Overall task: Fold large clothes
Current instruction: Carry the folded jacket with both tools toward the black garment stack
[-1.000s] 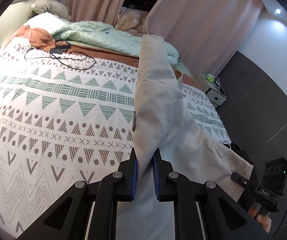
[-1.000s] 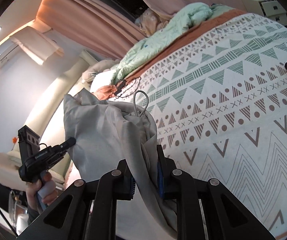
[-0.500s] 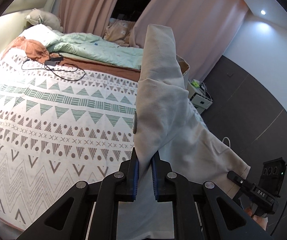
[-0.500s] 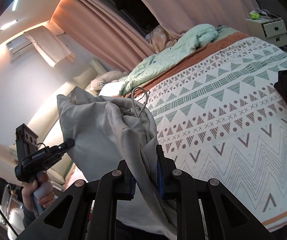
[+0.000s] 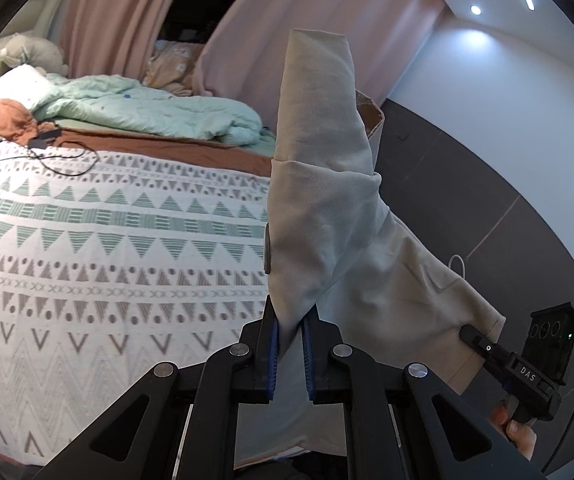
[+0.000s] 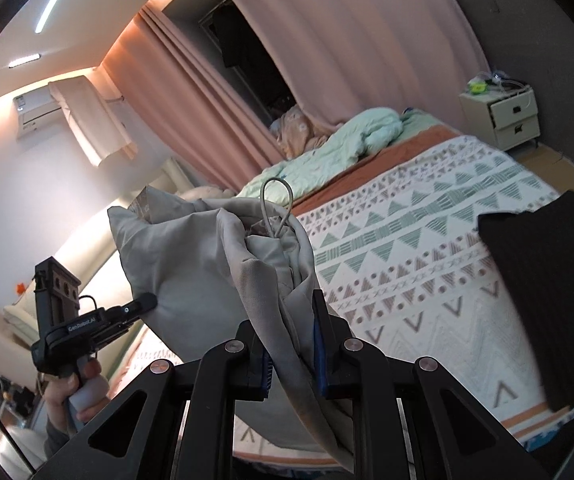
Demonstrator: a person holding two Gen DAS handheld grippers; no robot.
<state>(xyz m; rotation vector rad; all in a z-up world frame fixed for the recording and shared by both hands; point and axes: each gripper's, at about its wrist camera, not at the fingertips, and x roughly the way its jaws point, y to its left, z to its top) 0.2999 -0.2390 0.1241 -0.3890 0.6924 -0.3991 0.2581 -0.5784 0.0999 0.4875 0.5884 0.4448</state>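
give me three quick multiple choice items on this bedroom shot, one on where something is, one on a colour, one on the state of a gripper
1. Where does the black folded garment lie?
A. on the patterned bedspread
B. on the nightstand
C. on the floor

2. What colour is the crumpled duvet at the far side of the bed?
A. dark blue
B. pale green
C. red

3. How is the left gripper?
A. wide open, nothing between its fingers
B. lying on the bed
C. shut on the beige garment

Answers: 1 A, it rests on the triangle pattern near the bed's edge. 2 B, it shows mint green in both views. 3 C, the beige cloth is pinched between its blue pads.
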